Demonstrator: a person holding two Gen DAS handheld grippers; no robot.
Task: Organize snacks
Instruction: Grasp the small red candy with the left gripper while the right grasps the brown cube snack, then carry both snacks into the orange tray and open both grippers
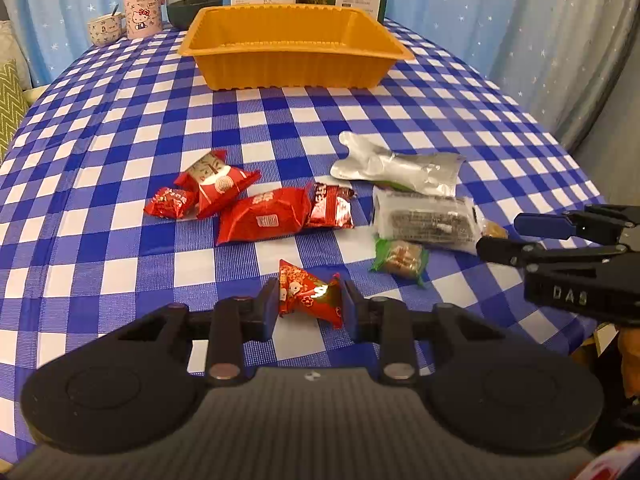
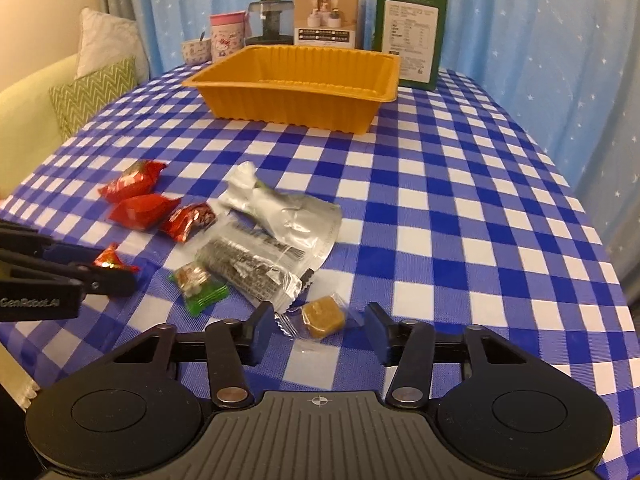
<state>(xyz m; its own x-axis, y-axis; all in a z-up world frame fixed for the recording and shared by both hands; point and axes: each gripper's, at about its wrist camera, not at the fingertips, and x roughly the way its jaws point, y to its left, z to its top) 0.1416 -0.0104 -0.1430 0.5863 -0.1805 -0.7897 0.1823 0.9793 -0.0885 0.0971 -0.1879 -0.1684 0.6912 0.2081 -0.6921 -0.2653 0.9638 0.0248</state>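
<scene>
The left hand-held gripper (image 1: 309, 305) was clamped on a small red candy (image 1: 310, 294), its pads pressed against the wrapper's two sides low over the worktop (image 1: 120, 120). The right hand-held gripper (image 2: 320, 330) stood with jaws apart around a clear-wrapped brown candy (image 2: 322, 317), neither pad yet touching it. A sound grasp here would likely centre the brown block between the pads, not the loose wrapper tails, before lifting. Both grippers pointed steeply downward and forward, side by side near the worktop's front edge. Beyond them lay more red packets (image 1: 262, 216), a green-wrapped sweet (image 1: 400, 261) and silver pouches (image 1: 400, 168). The orange tray (image 1: 294, 46), apparently the destination, stood empty further back.
</scene>
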